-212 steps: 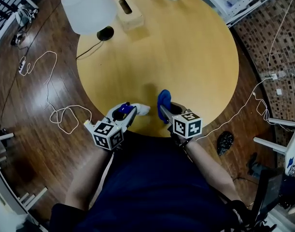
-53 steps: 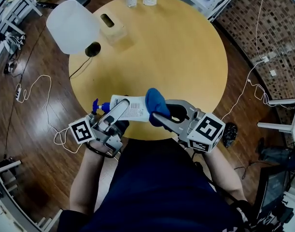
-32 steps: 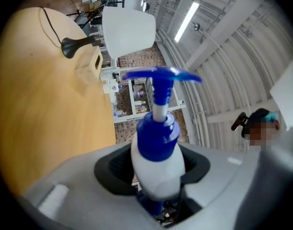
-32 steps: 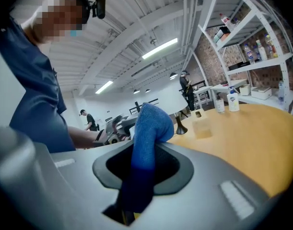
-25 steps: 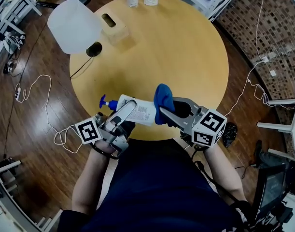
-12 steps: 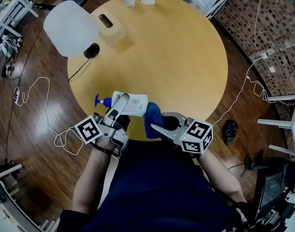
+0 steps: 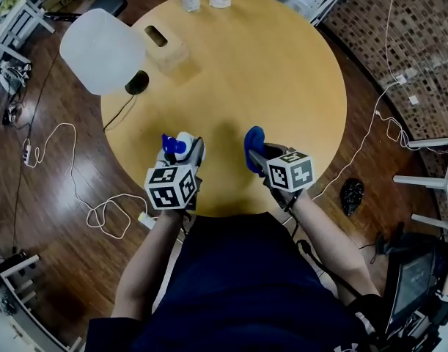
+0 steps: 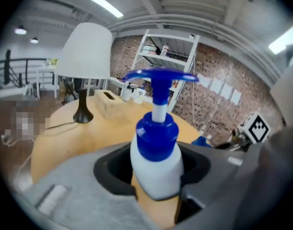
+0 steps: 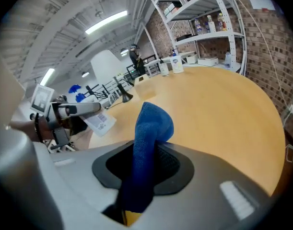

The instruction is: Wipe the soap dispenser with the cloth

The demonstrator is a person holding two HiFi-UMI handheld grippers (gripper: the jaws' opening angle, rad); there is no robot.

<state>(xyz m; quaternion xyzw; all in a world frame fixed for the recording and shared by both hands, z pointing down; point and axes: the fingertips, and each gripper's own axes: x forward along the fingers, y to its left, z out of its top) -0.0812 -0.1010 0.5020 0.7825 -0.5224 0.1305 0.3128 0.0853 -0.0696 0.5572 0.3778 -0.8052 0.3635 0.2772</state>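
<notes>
Round wooden table (image 7: 282,72) lies under both grippers. Left gripper (image 7: 182,155) is clamped on the dispenser (image 8: 156,164), which stands upright between its jaws, pump on top. Right gripper (image 7: 262,160), near it, pinches the cloth (image 9: 147,143), whose folded end pokes out past the jaws.

Left tongs (image 7: 181,151): jaws clamped on soap dispenser (image 8: 156,162), tilted forward-down. Right tongs (image 7: 254,155): alongside, apart, jaws pinching cloth (image 9: 148,143).

upright white soap dispenser (image 8: 156,150), seemingly bunched blue cloth (image 9: 148,143)
</notes>
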